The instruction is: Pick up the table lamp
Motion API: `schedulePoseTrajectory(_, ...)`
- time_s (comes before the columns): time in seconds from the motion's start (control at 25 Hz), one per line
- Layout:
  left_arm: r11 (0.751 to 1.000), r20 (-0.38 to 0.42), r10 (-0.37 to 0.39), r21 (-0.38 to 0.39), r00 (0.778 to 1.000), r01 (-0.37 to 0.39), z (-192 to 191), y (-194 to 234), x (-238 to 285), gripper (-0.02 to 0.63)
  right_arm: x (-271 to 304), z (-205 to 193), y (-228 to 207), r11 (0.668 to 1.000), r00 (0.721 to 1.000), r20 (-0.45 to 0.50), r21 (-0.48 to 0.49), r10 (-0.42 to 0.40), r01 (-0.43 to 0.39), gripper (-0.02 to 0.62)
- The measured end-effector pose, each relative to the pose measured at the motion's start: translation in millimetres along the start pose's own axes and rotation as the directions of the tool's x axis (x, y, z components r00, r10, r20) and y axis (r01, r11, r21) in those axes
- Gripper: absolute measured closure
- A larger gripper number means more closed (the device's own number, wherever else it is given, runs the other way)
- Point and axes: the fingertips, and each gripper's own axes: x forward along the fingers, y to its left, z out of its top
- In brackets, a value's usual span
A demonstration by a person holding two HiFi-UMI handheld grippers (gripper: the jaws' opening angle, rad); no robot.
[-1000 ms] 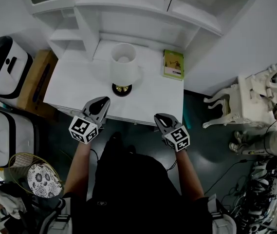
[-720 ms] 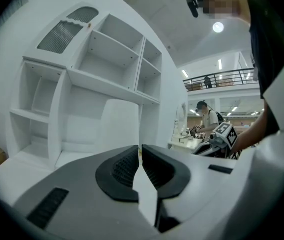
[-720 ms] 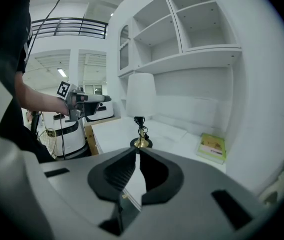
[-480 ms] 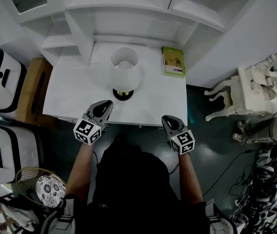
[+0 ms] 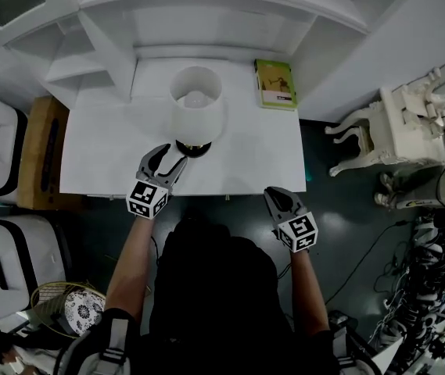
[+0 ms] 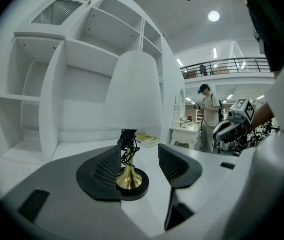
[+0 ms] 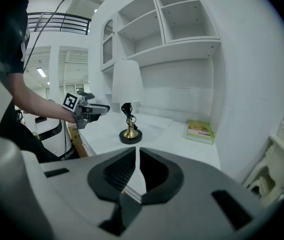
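Left gripper view: the left gripper (image 6: 141, 158), its jaws just opened wide with nothing pressed between them, is aimed at the table lamp (image 6: 132, 99). The lamp stands upright at mid-desk (image 5: 97, 155), near the front edge. An approach is judged in hand; the stem must be straddled, then clamped. The right gripper (image 7: 137, 156) is closed and empty.

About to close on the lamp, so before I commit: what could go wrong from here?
The left claw has just been opening, nothing between its jaws yet; the lamp stem stands ahead, off-centre, so closing may topple it. The black cord bundled on the stem could get pinched instead, giving a slippery hold.
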Motion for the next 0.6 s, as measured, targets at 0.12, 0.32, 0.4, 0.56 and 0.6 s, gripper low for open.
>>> schedulePoseTrajectory(0.12, 1.0, -0.01, -0.016, 0.004, 1.0, 0.016, -11, 8, 17, 0.369, -3, -16, -3, 0.999, 0.999, -0.023, 0.028, -0.031, 0.032, 0.578)
schedulePoseTrajectory(0.32, 0.999, -0.007, -0.042, 0.006, 0.999, 0.042, -21, 17, 45, 0.364, -3, -32, -6, 0.996, 0.997, -0.054, 0.065, -0.059, 0.062, 0.578)
schedulePoseTrajectory(0.4, 0.999, -0.002, -0.053, 0.006, 0.999, 0.053, -24, 19, 55, 0.364, 0, -37, -4, 0.996, 0.996, -0.069, 0.062, -0.059, 0.063, 0.578)
schedulePoseTrajectory(0.56, 0.997, 0.025, -0.07, -0.01, 0.997, 0.07, -26, 22, 74, 0.364, 6, -37, 0, 0.998, 0.994, -0.092, 0.035, -0.053, 0.056, 0.578)
schedulePoseTrajectory(0.6, 0.998, 0.036, -0.066, -0.016, 0.997, 0.067, -26, 25, 78, 0.364, 8, -39, 1, 0.998, 0.994, -0.1, 0.031, -0.053, 0.056, 0.578)
